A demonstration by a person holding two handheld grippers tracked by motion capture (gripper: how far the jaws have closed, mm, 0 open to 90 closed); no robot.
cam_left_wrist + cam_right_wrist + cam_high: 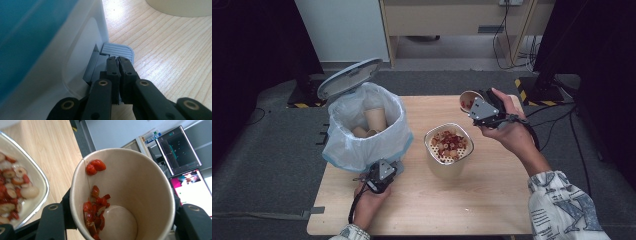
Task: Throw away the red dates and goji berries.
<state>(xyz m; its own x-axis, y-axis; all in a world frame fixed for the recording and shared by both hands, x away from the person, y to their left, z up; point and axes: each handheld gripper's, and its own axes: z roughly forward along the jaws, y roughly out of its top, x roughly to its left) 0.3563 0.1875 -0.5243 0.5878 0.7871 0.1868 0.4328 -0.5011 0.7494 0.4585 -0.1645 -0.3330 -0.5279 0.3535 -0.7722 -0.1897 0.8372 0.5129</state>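
Right hand-held gripper (pixel 476 106) pinches a paper cup (pixel 467 100) by its wall, held above the far right part of the tabletop (pixel 492 200). In the right gripper view the cup (pixel 125 195) lies tipped on its side, mouth toward the camera; red fruit bits (pixel 96 212) cling to the inner wall and bottom.

Key relation: the strainer bowl (pixel 448 145), holding red and pale fruit pieces, stands toward the person and to the left of the cup, near the tabletop's middle. The cup's long axis runs roughly level, mouth pointing left and away. The right hand (pixel 507 127) is clearly the nearer one to both. Judgement: whichever vessel the cup goes to next, the path runs leftward.

Left hand-held gripper (pixel 380 176), jaws pressed together with nothing between them, rests its tips on the grey foot pedal (pixel 117 51) of the lined pedal bin (pixel 362 130). The bin's lid (pixel 348 77) stands open; used paper cups (pixel 374 120) lie inside.

Surface: pale wood-grain tabletop. Room: grey carpet, dark curtains at both sides, cables on the floor beyond.
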